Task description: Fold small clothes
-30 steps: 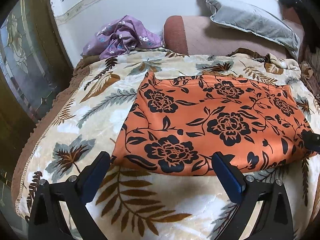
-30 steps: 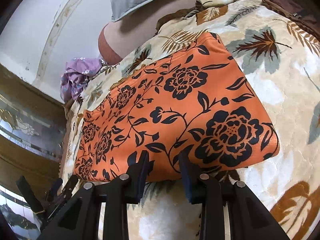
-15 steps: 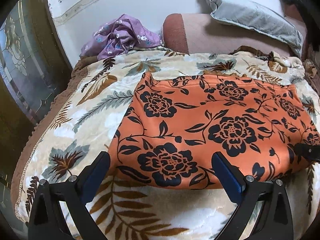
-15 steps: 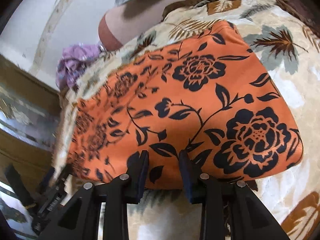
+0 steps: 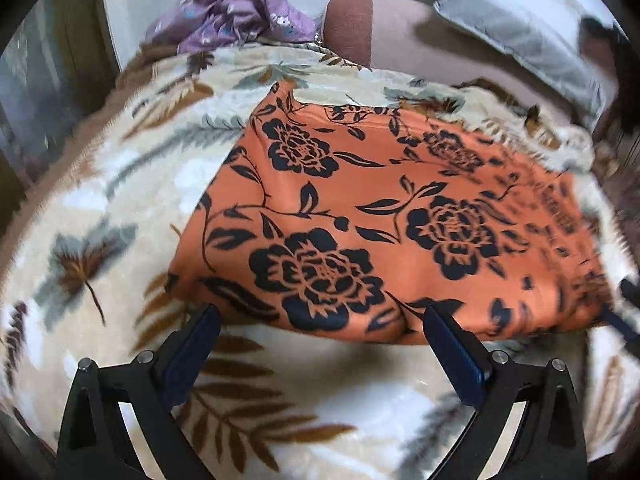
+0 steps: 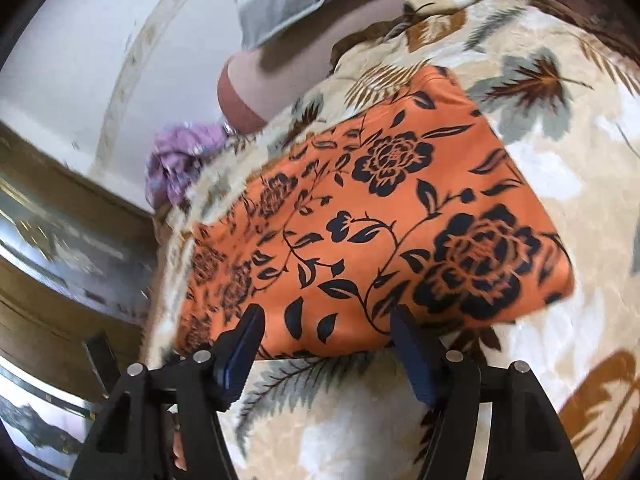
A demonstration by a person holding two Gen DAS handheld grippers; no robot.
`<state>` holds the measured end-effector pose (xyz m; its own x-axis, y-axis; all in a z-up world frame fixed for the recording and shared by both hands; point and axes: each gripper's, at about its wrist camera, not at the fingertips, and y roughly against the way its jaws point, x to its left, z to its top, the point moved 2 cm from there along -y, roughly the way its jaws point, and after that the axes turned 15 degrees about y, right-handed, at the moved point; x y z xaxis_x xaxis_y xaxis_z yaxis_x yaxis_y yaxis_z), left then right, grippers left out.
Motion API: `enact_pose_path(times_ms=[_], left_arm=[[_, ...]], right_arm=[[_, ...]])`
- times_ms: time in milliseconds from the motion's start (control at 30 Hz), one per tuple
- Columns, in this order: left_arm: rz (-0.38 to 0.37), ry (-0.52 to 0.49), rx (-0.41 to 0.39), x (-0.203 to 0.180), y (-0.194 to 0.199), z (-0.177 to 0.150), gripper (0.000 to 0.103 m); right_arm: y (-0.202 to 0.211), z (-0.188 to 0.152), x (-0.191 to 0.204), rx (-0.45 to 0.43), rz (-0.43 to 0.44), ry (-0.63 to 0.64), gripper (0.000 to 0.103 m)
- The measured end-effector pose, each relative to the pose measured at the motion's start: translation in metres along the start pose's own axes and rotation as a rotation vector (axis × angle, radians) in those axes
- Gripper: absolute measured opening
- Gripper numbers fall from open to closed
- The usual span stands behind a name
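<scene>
Purple crumpled garment [image 5: 240,12] sits way over at the far left corner of the bed, bunched against the white wall, well apart from everything else. Next to it, further right, is a brown bolster cushion [image 5: 352,24], and then a grey pillow [image 5: 516,20] leaning at the far right.

Main thing here is the orange cloth [image 5: 380,216], laid flat in the middle of the leaf-print blanket [image 5: 92,208]. It's bright orange with big black roses, leaves and curling vines all over. Looks already folded into a rough rectangle, smooth on top, with a rounded doubled edge on the near side casting a bit of shadow on the blanket. Its far left corner has a small notch-like pucker.

Left gripper [image 5: 320,324] hovers at the near edge of the cloth, towards its left end, jaws spread wide with nothing pinched, fabric edge just beyond the tips. Right gripper [image 6: 326,324] is at the same near edge further right, its jaws opening, the pads [image 6: 412,356] clear of the fabric, so it's released too.
</scene>
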<state>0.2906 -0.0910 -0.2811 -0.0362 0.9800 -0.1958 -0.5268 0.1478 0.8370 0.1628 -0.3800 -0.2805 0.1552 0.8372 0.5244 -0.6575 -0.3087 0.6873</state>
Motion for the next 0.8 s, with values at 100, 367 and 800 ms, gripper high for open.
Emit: enact_pose_path(times_ms=[100, 367, 800], left_arm=[[-0.041, 0.020, 0.014, -0.001, 0.004, 0.000, 0.102], [-0.276, 0.187, 0.209, 0.006, -0.017, 0.004, 0.102], [-0.525, 0.511, 0.179, 0.031, -0.056, 0.023, 0.082]], right_arm=[[0.001, -0.013, -0.009, 0.019, 0.038, -0.078, 0.069], [-0.019, -0.031, -0.030, 0.054, 0.104, -0.239, 0.069], [-0.052, -0.003, -0.054, -0.133, 0.118, -0.335, 0.069]])
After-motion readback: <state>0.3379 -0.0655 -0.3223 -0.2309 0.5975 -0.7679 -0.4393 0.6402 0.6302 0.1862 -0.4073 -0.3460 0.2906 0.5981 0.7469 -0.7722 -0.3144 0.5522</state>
